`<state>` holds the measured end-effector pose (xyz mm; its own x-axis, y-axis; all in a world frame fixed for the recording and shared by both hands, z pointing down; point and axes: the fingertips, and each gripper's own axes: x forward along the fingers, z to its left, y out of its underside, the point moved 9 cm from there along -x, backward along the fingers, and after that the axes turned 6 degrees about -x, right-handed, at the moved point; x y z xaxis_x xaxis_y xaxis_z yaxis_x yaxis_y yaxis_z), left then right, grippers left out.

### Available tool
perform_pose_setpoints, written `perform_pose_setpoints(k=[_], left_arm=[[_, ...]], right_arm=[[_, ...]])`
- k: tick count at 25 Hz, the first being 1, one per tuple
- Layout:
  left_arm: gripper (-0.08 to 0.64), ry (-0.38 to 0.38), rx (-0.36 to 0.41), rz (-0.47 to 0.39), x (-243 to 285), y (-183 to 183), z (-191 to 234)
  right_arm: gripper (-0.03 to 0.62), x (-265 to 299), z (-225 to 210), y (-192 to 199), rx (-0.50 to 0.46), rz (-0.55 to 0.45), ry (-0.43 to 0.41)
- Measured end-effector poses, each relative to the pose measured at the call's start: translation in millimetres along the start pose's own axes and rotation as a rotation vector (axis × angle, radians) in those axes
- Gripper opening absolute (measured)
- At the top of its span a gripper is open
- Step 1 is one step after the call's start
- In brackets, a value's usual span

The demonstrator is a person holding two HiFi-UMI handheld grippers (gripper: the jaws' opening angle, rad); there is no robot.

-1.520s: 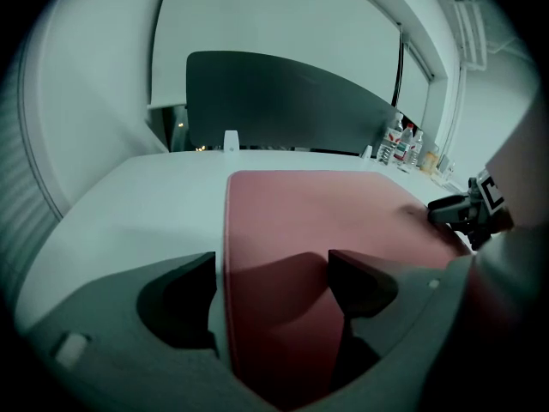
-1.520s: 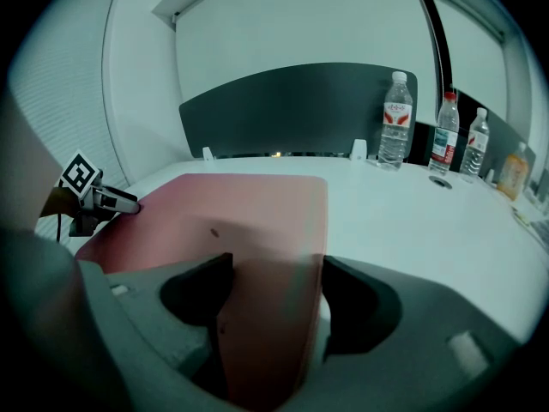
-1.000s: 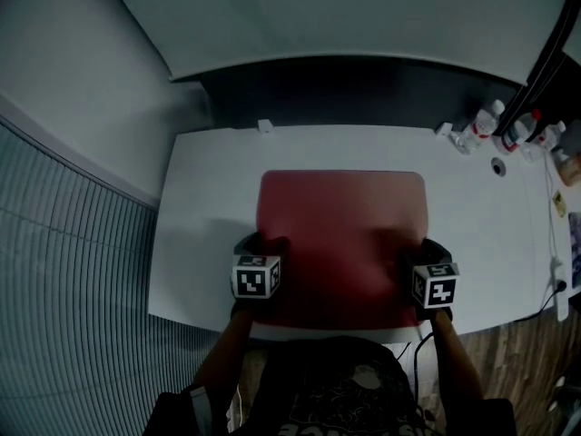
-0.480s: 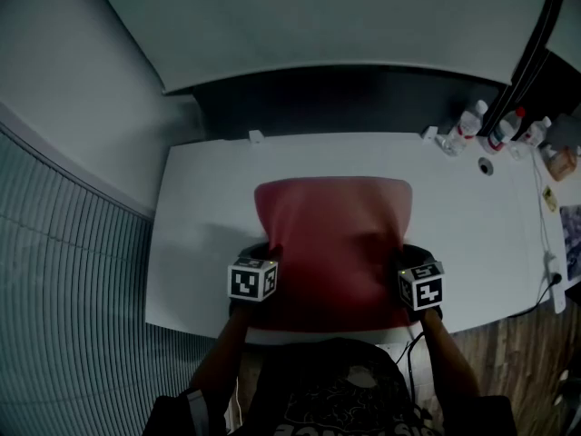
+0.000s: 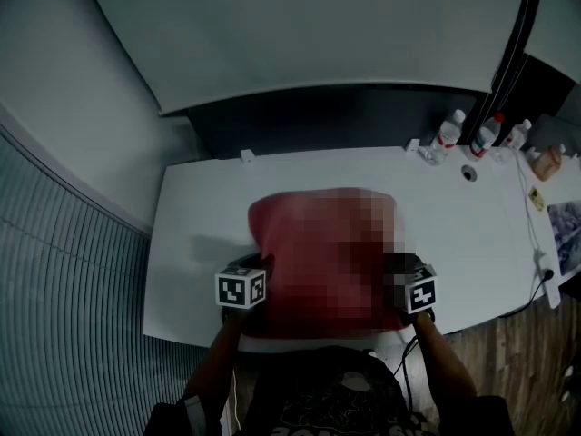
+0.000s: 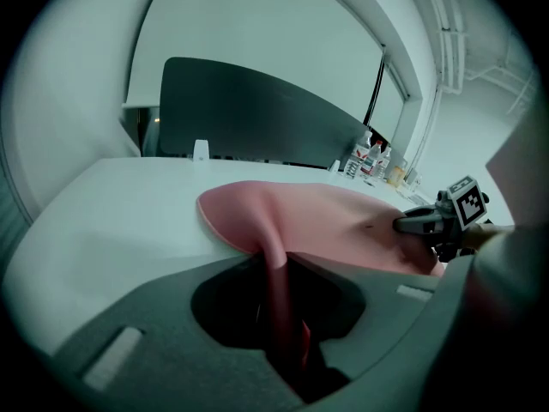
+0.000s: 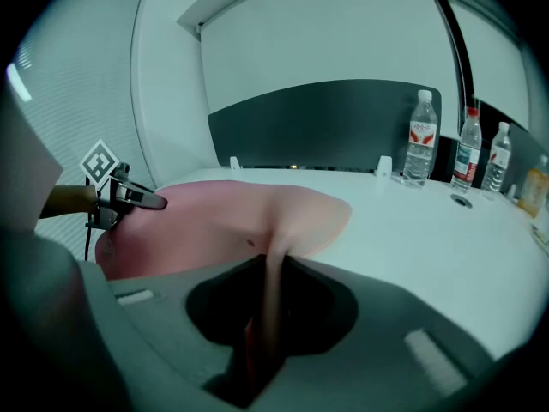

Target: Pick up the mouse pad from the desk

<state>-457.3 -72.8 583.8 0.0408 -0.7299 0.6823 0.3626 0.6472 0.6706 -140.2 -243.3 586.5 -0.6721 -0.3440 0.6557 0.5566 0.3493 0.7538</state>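
The red mouse pad [image 5: 290, 243] lies on the white desk [image 5: 195, 212], its near edge lifted and its sides curling inward. My left gripper [image 5: 257, 269] grips its near left corner and my right gripper [image 5: 400, 272] its near right corner. Both pairs of jaws are closing, with the pad's edge pinched between them. In the left gripper view the pad [image 6: 334, 221] folds up into the left gripper [image 6: 279, 294], and the right gripper [image 6: 425, 223] shows across it. In the right gripper view the pad [image 7: 214, 221] runs into the right gripper [image 7: 268, 294], with the left gripper [image 7: 141, 200] at the far side.
Three water bottles [image 5: 448, 133] and small items stand at the desk's back right. A dark panel [image 5: 336, 116] runs along the back edge. A small white clip [image 5: 246, 155] sits at the back left. A cable [image 5: 543, 271] hangs at the right edge.
Both grippers have closed on the pad's near corners and risen a little. The pad's near edge has come off the desk and its flat shape has buckled.
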Motion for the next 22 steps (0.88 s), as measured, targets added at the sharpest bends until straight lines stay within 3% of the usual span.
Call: perform_pose_setpoints(k=[13, 18, 22], left_arm=[[0.074, -0.001, 0.041, -0.075, -33.4, -18.2, -22.1], [0.074, -0.013, 0.06, -0.142, -56.3, -37.7, -31.1], [0.075, -0.03, 0.084, -0.202, -74.1, -58.1, -39.0]], right_arm=[[0.058, -30.0, 14.5, -26.2, -0.052, -0.083, -0.007], [0.06, -42.4, 17.3, -44.0, -0.06, -0.12, -0.001], [0.06, -54.6, 19.2, -74.0, -0.131, -0.188, 0.008]])
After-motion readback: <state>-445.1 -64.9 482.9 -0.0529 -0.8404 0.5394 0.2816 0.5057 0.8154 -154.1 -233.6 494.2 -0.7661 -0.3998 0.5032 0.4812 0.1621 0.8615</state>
